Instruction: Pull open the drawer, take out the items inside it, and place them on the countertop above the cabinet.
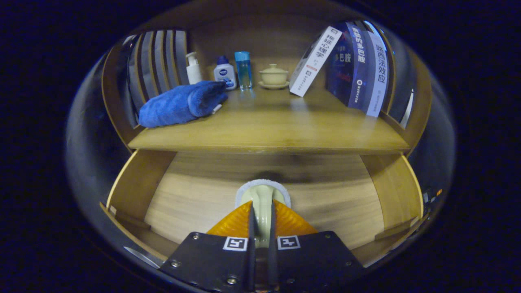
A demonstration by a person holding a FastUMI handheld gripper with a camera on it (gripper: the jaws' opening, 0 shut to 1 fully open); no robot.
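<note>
Pinched between both fingers of the hand-held gripper [261, 221] is a cream-handled brush [262, 195], over the open drawer [195, 195]. Above the drawer, a blue towel [181, 103] lies on the desk [276, 130].

Gripper-mounted fisheye, close above open drawer [195, 195]

white bk [315, 61] "拖延心理学", blue bk [378, 77] spine "路西法效应"
</note>
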